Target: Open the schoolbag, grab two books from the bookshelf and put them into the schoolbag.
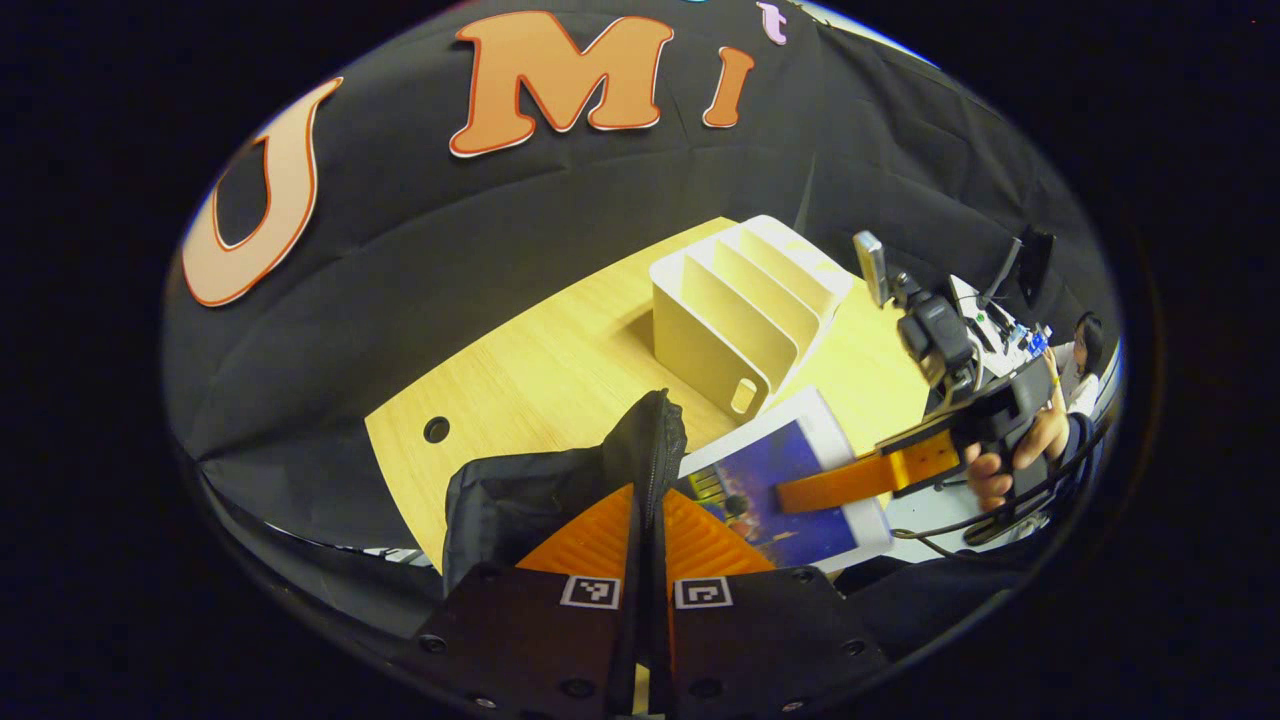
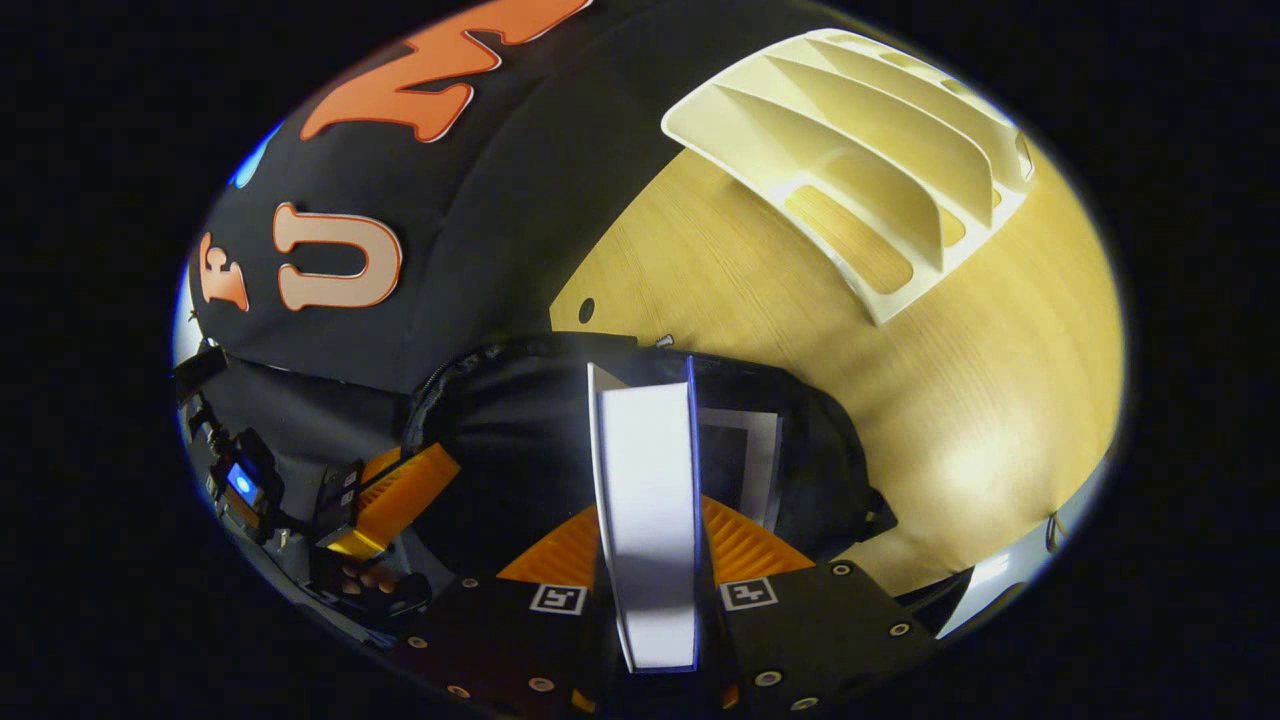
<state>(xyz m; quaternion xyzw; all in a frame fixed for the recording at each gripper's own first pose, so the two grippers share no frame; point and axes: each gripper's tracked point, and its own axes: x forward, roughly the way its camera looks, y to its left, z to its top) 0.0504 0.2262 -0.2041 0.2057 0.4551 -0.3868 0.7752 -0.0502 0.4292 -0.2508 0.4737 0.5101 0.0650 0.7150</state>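
Observation:
The black schoolbag [image 1: 520, 500] stands on the wooden table [image 1: 530, 370], and my left gripper [image 1: 645, 510] is shut on its raised zipper edge. Held by a hand, my right gripper [image 1: 795, 492] reaches in from the right, shut on a blue-covered book [image 1: 770, 490] with a white border. In the right gripper view that book [image 2: 648, 500] stands edge-on between my right gripper's [image 2: 650, 545] fingers, partly over the open mouth of the schoolbag [image 2: 500, 450]. A second book [image 2: 745, 460] lies inside the bag. My left gripper [image 2: 400, 500] holds the bag's rim at lower left. The cream bookshelf [image 1: 740, 310] [image 2: 860, 190] has bare slots.
A small round hole [image 1: 436, 430] is in the table left of the bag. Bare wood [image 2: 980, 400] stretches between bag and bookshelf. Beyond the table's right edge are a desk with equipment [image 1: 1000, 320] and a seated person [image 1: 1080, 350]. Black cloth hangs behind the table.

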